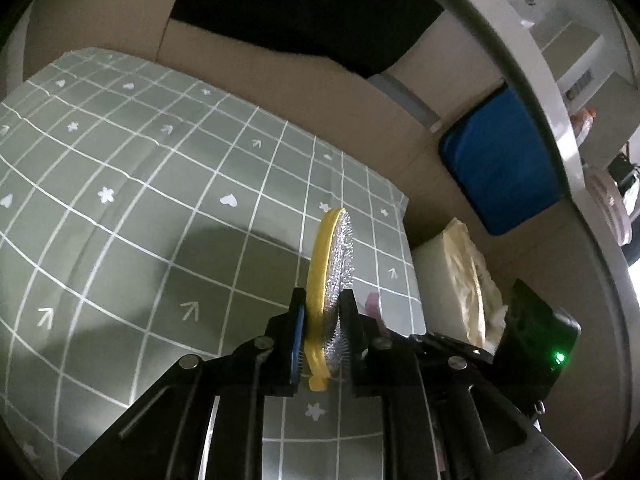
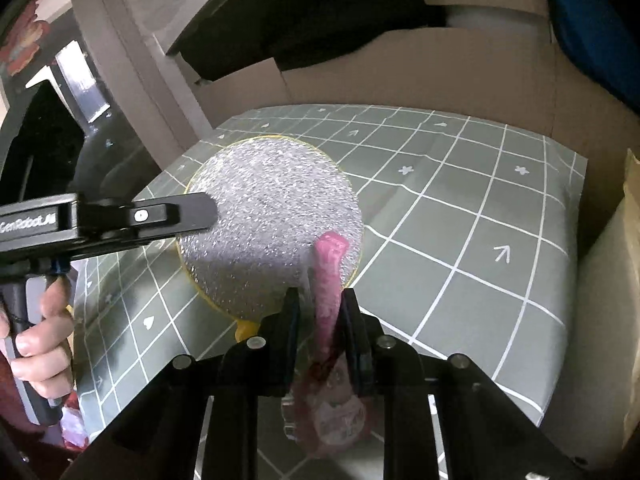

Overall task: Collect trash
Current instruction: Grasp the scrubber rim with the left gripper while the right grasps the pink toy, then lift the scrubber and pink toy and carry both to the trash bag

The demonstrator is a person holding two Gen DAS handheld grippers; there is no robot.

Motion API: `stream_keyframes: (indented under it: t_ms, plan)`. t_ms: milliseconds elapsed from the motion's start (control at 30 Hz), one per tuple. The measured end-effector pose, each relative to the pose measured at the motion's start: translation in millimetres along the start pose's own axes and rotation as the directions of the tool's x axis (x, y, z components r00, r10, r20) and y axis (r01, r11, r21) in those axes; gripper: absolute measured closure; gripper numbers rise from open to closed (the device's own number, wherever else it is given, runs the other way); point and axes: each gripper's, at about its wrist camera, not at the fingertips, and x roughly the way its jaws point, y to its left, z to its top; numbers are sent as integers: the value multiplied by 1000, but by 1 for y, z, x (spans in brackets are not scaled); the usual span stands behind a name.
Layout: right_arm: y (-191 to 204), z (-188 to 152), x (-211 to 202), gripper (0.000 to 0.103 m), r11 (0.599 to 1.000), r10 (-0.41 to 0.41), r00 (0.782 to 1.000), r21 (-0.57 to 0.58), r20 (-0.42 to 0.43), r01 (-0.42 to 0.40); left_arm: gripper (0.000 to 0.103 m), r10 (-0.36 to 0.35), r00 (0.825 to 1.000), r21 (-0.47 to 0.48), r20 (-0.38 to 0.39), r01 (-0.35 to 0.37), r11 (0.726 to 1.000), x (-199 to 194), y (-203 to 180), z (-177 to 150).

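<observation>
My left gripper (image 1: pixel 322 312) is shut on a round yellow-rimmed pad with a silver glittery face (image 1: pixel 334 264), held edge-on above the green grid cloth (image 1: pixel 140 200). In the right wrist view the same pad (image 2: pixel 272 216) shows face-on, with the left gripper's finger (image 2: pixel 176 216) across it. My right gripper (image 2: pixel 320 312) is shut on a pink plastic wrapper (image 2: pixel 328 276), its twisted end sticking up past the fingertips and its printed body hanging below them.
Cardboard walls (image 1: pixel 280 80) stand behind the cloth. A blue bin (image 1: pixel 500 160) sits at the right, with a cream crumpled bag (image 1: pixel 468 276) beside the cloth's edge. A white curved frame (image 1: pixel 540 92) arcs overhead. A person's hand (image 2: pixel 36 340) holds the left gripper's handle.
</observation>
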Motion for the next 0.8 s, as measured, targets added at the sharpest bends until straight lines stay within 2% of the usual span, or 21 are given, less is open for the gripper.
stream_keyframes:
  t_ms: [67,167,200,267,333,467,633,733,800]
  plan:
    - [0,-2,-2,83,1000,0,1000,-5,-1,0,86,12,1000,-2,13,-12,1000,2,0,-1]
    - [7,-7,-13,81,997,-28,999,-74,20,30,89,35,998,9,55,-35,999,-4,-1,-4]
    - [10,-9,-18,78,994,-43,999,-99,30,46,90,44,997,9,71,-44,999,-7,-2,-6]
    - [14,-15,-29,57,987,-66,997,-141,48,72,90,79,990,15,113,-81,997,-17,-5,-11]
    - [13,-23,-38,56,984,-68,996,-162,57,76,90,130,979,42,157,-138,990,-24,-10,-17]
    - [12,-37,-41,55,981,-64,997,-181,30,69,90,248,934,114,256,-284,952,-38,-30,-31]
    - [7,-43,-39,54,988,-59,998,-138,27,63,90,350,875,146,335,-415,898,-48,-37,-45]
    - [14,-45,-48,54,991,-39,998,-129,55,46,90,386,852,122,353,-451,884,-55,-31,-50]
    - [23,-47,-47,54,988,-32,999,-152,41,38,90,398,845,106,358,-460,882,-60,-28,-52]
